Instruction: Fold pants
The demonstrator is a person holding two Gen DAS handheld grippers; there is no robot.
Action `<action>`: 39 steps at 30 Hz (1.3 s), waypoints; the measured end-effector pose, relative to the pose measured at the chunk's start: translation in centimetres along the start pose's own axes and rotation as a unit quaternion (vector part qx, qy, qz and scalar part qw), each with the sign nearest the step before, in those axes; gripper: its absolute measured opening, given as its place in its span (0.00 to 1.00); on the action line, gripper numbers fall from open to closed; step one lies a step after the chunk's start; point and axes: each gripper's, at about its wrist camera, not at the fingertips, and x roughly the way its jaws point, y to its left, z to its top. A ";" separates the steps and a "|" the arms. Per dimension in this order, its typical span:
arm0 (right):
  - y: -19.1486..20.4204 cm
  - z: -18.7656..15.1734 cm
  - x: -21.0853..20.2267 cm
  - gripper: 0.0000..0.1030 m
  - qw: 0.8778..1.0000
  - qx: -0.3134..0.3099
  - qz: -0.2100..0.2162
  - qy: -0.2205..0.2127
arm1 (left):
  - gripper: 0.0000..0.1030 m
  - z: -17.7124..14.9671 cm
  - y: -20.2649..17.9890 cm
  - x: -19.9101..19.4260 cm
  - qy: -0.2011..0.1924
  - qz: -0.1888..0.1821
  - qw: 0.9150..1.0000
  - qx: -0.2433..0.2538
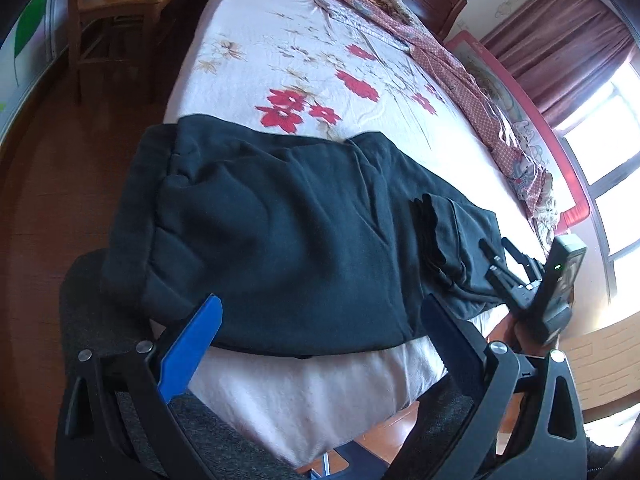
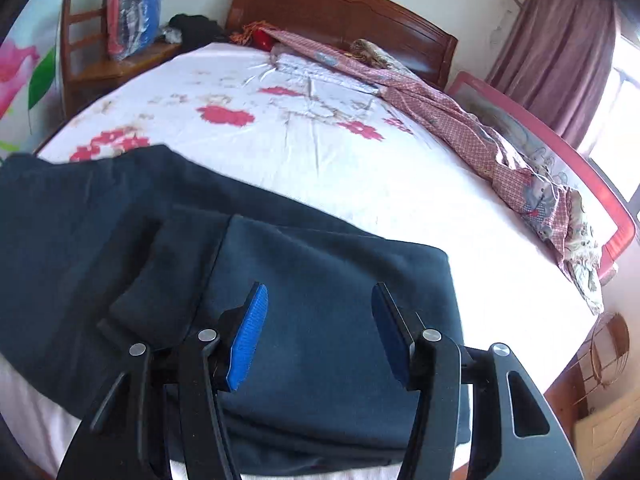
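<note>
Pants [image 1: 280, 220] on bed's [image 1: 280, 40] near edge, quilt [image 2: 460, 132] along right, chair [image 1: 108, 20] beyond-left.

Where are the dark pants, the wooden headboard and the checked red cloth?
dark pants [image 1: 280, 220]: left wrist view, on the broad flat upper part.
wooden headboard [image 2: 340, 12]: right wrist view, middle of the panel.
checked red cloth [image 2: 460, 128]: right wrist view, on its bunched middle stretch.

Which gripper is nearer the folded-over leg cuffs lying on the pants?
Right. The right gripper hovers open over the folded end beside the leg cuffs; the left gripper sits open at the pants' near edge.
</note>
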 end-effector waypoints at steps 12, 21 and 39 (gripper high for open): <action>0.8 0.8 -4.5 0.59 0.998 0.065 0.019 0.002 | 0.98 8.2 12.8 -1.7 -0.017 -0.026 0.999 0.040; 7.0 1.8 -7.8 0.59 0.999 0.006 0.021 0.029 | 0.98 8.5 17.3 6.5 0.065 -0.139 0.988 -0.034; 10.5 5.1 -9.9 0.59 0.998 -0.025 0.049 0.003 | 0.23 5.3 13.8 6.5 0.083 -0.159 0.982 -0.053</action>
